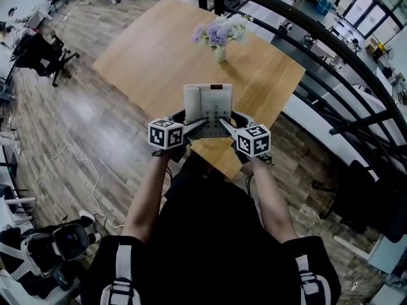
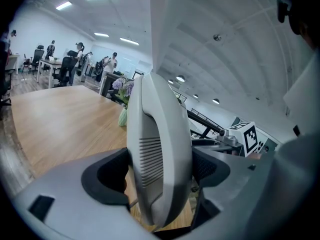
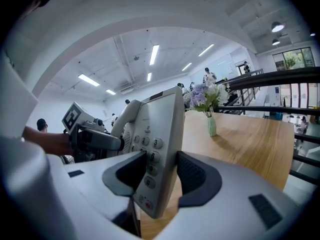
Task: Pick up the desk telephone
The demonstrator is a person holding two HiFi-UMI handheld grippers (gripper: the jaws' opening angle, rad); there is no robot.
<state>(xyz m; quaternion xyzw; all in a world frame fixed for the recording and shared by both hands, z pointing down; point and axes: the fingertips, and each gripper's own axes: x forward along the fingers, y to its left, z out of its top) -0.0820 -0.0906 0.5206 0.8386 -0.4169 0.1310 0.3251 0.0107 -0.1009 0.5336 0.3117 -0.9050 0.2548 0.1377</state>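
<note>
Dark-clothed torso (image 1: 210, 234) and bare forearms (image 1: 147, 192) fill the bottom of the head view, and both arms reach forward to the near corner of the wooden table (image 1: 146, 56). Over that corner is the telephone (image 1: 208, 108), a pale grey desk set, steeply tipped with its keypad face turned toward the person. The left gripper (image 1: 191, 127) is clenched on the telephone's left side: in the left gripper view the handset (image 2: 160, 149), with its slotted grille, stands upright between the two dark pads, which press on it from either side. The right gripper (image 1: 227, 127) grasps the right side: in the right gripper view one pad lies on the keypad face beside the number keys (image 3: 151, 156) and the other on the back of the casing, with the thin edge of the body held between them. Bare wood shows under the telephone's lower edge in both gripper views; whether that edge touches the table I cannot tell. Farther along the table stands a pale green vase (image 1: 220, 54) of lilac flowers (image 1: 219, 32), well apart from the telephone. Plank floor (image 1: 82, 138) surrounds the table, a dark railing (image 1: 318, 33) curves past on the right, and a black office chair (image 1: 41, 51) stands at the far left
</note>
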